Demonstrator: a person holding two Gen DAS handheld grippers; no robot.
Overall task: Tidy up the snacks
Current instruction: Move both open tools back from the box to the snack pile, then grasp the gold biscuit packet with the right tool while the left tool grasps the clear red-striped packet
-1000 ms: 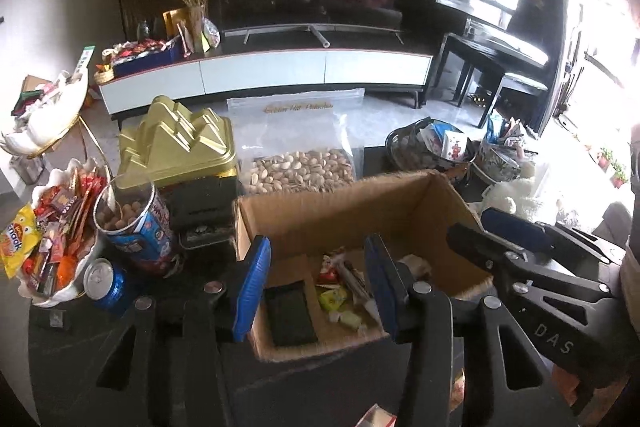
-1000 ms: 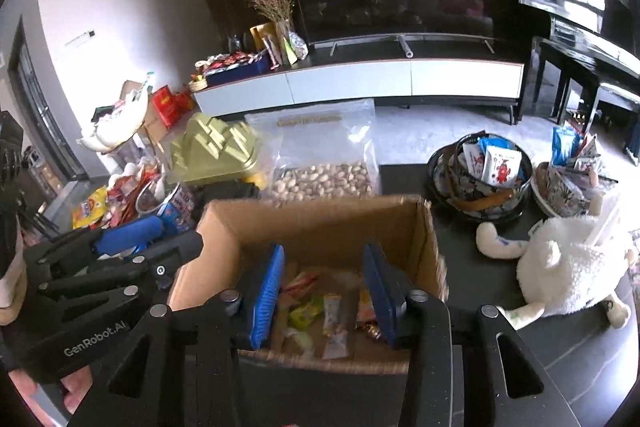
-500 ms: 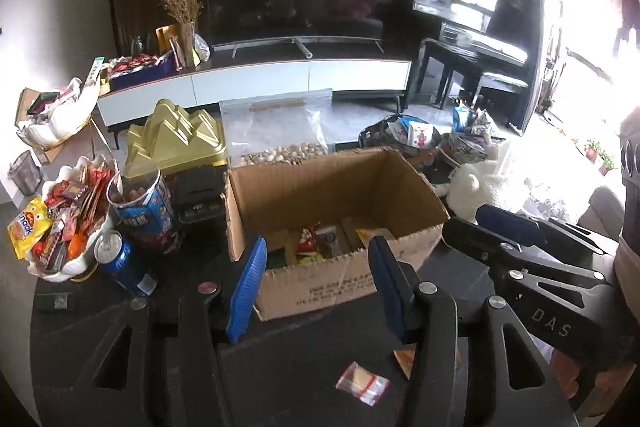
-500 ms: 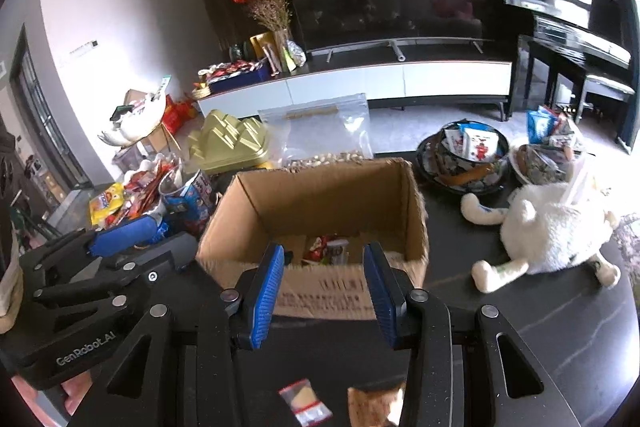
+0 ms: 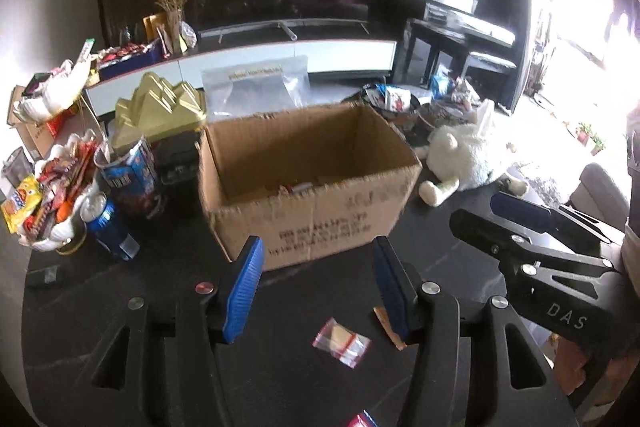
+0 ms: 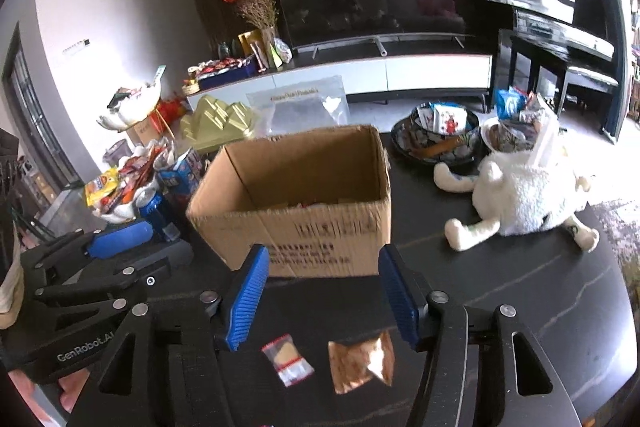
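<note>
An open cardboard box [image 5: 312, 183] [image 6: 304, 199] stands on the dark table with snack packets at its bottom. My left gripper [image 5: 318, 287] is open and empty, in front of the box. My right gripper [image 6: 322, 291] is open and empty, also in front of the box. On the table near my fingers lie a small clear packet with red stripes [image 5: 341, 341] [image 6: 287, 359] and a copper foil packet [image 6: 360, 361] [image 5: 387, 323]. The right gripper shows at the right of the left wrist view [image 5: 536, 239], and the left gripper shows at the left of the right wrist view [image 6: 92, 267].
Left of the box stand a gold tin [image 5: 160, 111], a blue snack canister [image 5: 128, 171], a blue can [image 5: 106, 223] and a white dish of snacks [image 5: 52, 195]. A white plush toy [image 6: 524, 195] and bowls of snacks [image 6: 440, 135] are at the right. A clear zip bag [image 6: 300, 107] stands behind the box.
Both grippers have pulled back and away from above the box to the table in front of it. The two loose packets on the table have come into view.
</note>
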